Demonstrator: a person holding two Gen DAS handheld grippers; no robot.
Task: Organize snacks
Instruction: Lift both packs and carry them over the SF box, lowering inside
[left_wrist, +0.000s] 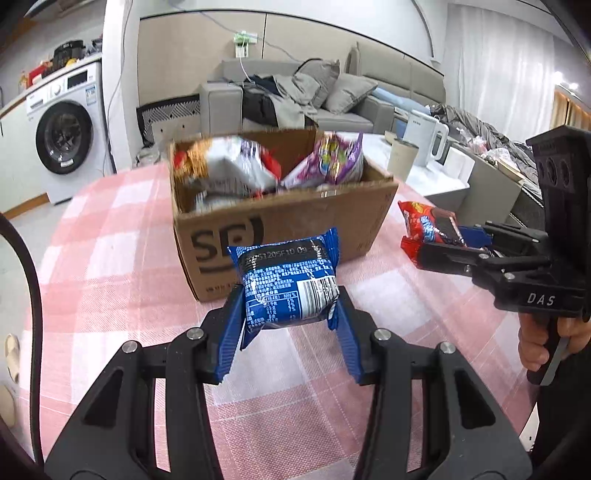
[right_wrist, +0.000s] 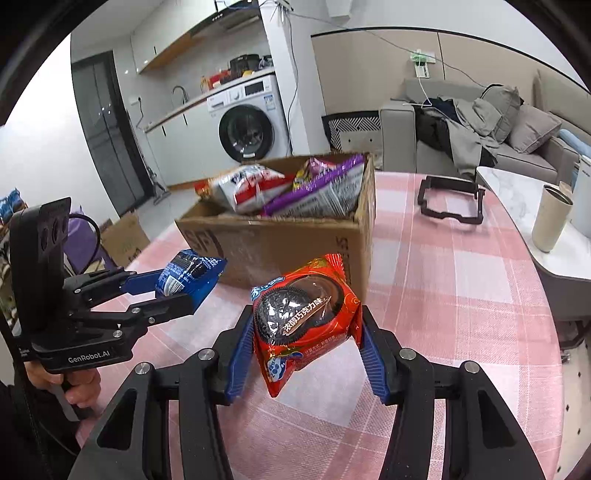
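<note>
My left gripper (left_wrist: 290, 295) is shut on a blue cookie packet (left_wrist: 288, 280) and holds it above the pink checked tablecloth (left_wrist: 110, 258), just in front of the cardboard box (left_wrist: 288, 229). The blue packet also shows in the right wrist view (right_wrist: 188, 275). My right gripper (right_wrist: 306, 325) is shut on a red cookie packet (right_wrist: 306, 317), held above the cloth near the box's (right_wrist: 277, 247) front right corner. The red packet also shows in the left wrist view (left_wrist: 428, 225). The box holds a white and red snack bag (right_wrist: 251, 186) and a purple snack bag (right_wrist: 325, 184).
A black plastic frame (right_wrist: 450, 201) lies on the cloth behind the box to the right. A beige cup (right_wrist: 552, 218) and a white kettle (left_wrist: 428, 134) stand on a marble side table (right_wrist: 517, 206). A sofa (left_wrist: 295, 96) and a washing machine (left_wrist: 66, 129) stand beyond.
</note>
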